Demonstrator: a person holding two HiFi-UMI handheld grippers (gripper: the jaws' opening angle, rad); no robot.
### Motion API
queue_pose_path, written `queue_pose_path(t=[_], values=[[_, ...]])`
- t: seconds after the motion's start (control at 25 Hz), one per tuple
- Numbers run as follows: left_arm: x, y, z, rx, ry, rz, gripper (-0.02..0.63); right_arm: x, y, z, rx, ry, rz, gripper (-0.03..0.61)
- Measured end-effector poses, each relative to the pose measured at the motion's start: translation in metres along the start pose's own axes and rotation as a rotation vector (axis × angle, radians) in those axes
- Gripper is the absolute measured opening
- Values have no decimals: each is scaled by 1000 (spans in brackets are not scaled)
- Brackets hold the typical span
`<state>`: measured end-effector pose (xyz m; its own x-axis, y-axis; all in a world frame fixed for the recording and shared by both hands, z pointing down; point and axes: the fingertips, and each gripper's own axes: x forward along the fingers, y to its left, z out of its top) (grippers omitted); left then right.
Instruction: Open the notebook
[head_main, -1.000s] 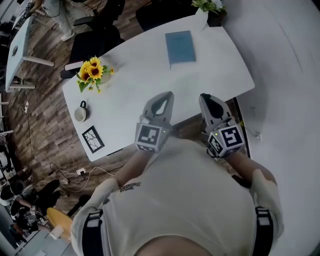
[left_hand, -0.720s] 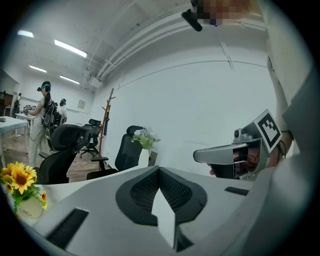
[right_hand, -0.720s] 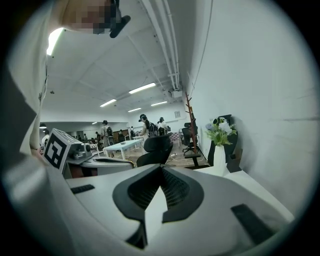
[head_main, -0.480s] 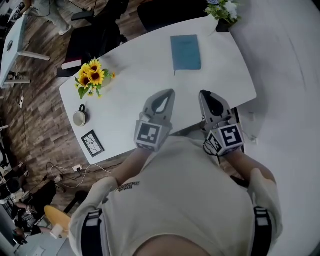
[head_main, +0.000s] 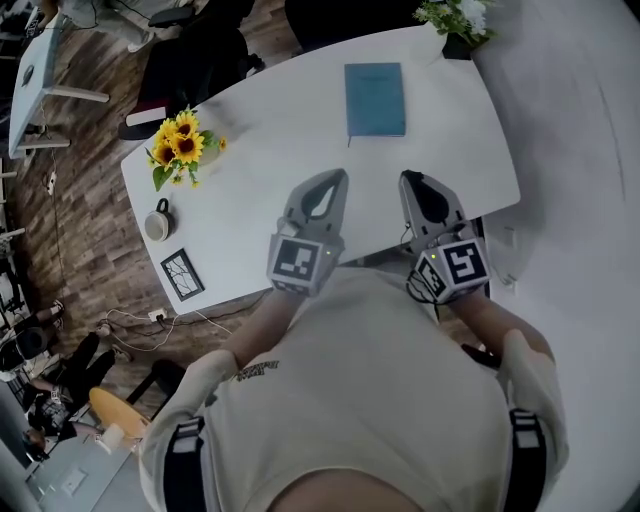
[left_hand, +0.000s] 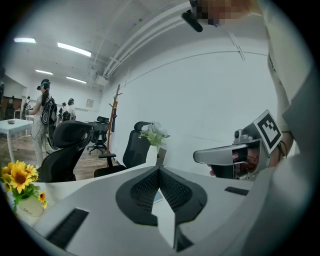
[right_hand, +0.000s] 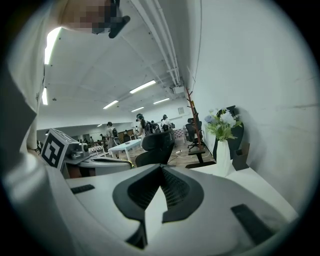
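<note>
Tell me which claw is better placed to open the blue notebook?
Right, barely. The left claw and right claw are shut, equally short of the notebook; the right one lines up with its right edge, where a cover likely lifts.

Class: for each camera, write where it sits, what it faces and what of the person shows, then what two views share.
Head view: head-mounted, steeply down at the white table and closed blue notebook; shows torso, left gripper, right gripper.
Left gripper view: on that gripper, along its shut jaws across the table; shows the right gripper.
Right gripper view: likewise; shows the left gripper.
Both gripper views share the white flower vase.
</note>
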<state>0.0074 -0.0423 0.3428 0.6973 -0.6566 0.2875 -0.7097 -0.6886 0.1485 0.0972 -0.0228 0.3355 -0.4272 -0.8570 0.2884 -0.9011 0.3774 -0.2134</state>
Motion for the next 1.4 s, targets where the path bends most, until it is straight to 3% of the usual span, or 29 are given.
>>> queue_pose_path(t=[0.52,0.64,0.84,1.08,1.4], values=[[69,23,-15,-45,61,1,8,42,-76,-19,49,90,-46,5],[90,36,-24,-51,89,6,8,66,-92,-29,40,135,-42,66],[141,67,-64,-87,154,16,8,118,-126,-73,40,219,-52,71],[160,60,-89,-105,211,0,8,121,-135,-111,74,315,-75,103],[193,76,-151,-169,348,-14,8,148,-163,-168,151,428,-98,138]])
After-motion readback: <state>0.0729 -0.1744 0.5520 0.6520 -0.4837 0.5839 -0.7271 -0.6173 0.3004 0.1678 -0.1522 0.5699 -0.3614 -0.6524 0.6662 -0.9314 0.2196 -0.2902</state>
